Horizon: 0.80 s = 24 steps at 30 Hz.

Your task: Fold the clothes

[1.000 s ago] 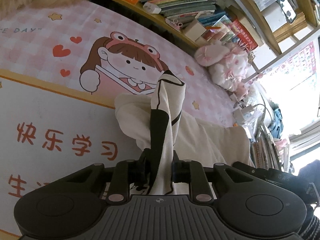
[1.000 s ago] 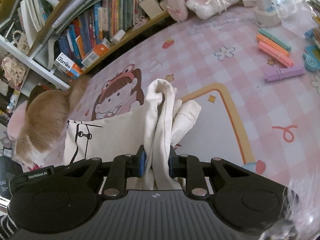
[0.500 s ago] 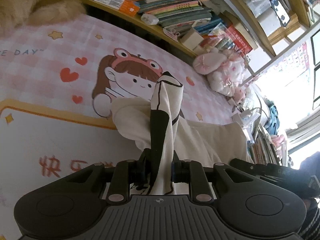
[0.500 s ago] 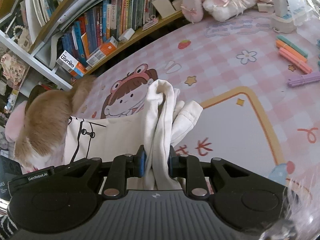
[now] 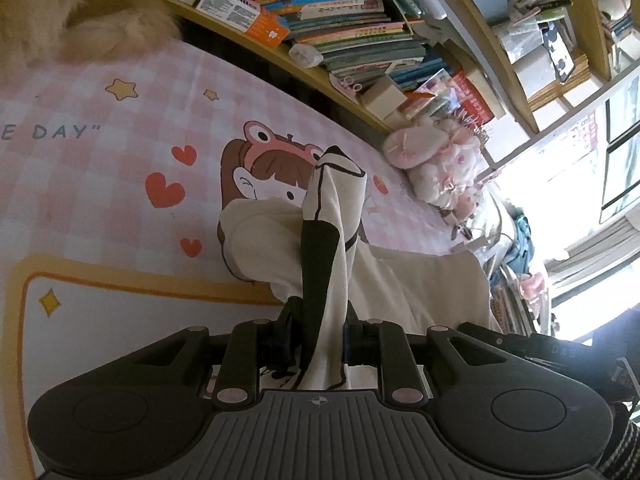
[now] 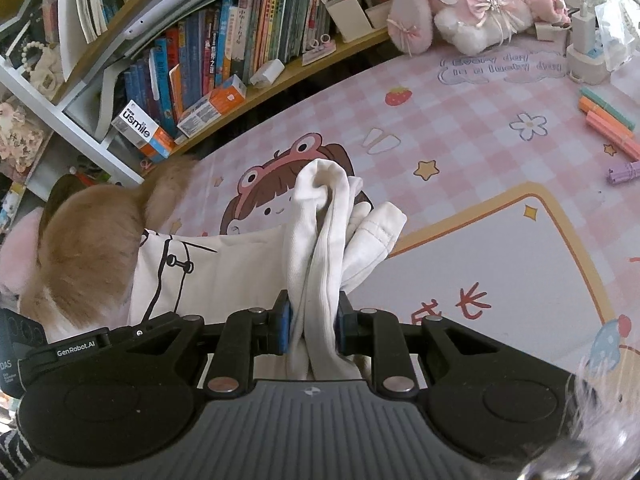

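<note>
cream shirt (image 6: 240,272), bunched (black print), lifted

black ribbed left hand-held gripper (image 5: 318,334); right hand-held gripper (image 6: 311,326) has blue pads, silver screws.

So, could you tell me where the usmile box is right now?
In the right wrist view, the usmile box lies upper left on the lowest bookshelf, below the upright books and just above the tan plush toy.

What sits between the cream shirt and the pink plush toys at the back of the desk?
In the right wrist view, only bare pink checked desk mat lies between the shirt and the plush toys: printed pictures, no objects.
</note>
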Motion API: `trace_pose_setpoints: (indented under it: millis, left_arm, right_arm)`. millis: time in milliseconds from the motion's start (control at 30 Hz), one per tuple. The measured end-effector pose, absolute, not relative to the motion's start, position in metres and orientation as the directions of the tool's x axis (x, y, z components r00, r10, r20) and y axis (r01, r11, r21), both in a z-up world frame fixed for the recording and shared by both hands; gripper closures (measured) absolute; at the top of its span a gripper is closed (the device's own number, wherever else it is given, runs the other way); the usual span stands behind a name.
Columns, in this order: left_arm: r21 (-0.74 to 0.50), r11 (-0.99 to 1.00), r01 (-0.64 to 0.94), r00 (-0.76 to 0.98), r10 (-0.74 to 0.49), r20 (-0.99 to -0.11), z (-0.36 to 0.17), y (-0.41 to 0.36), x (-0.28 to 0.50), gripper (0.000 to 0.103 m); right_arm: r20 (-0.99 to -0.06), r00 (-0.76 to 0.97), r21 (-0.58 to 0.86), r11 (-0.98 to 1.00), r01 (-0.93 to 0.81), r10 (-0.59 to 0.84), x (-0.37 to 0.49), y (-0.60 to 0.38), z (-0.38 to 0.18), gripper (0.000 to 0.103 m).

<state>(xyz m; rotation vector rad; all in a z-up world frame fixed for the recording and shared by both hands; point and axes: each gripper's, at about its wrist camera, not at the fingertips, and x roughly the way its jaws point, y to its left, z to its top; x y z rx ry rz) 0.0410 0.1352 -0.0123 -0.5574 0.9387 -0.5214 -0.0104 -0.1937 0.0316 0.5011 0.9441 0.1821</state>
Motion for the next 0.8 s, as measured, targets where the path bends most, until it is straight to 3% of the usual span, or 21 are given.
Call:
trace_pose_setpoints:
  millis: [300,800]
  left_arm:
    - [-0.672,0.723,0.164,0.51,-0.645,-0.569,-0.011,0.14,0.059,0.083]
    - [-0.643,0.76,0.098,0.568,-0.573,-0.591,-0.004,0.108,0.117,0.083]
  right_arm:
    - [-0.733,0.583,0.47,0.88,0.059,0.352,0.007,-0.186,0.039,0.083]
    - [-0.668,0.572,0.545,0.836,-0.058,0.475,0.094,-0.229,0.024,0.083]
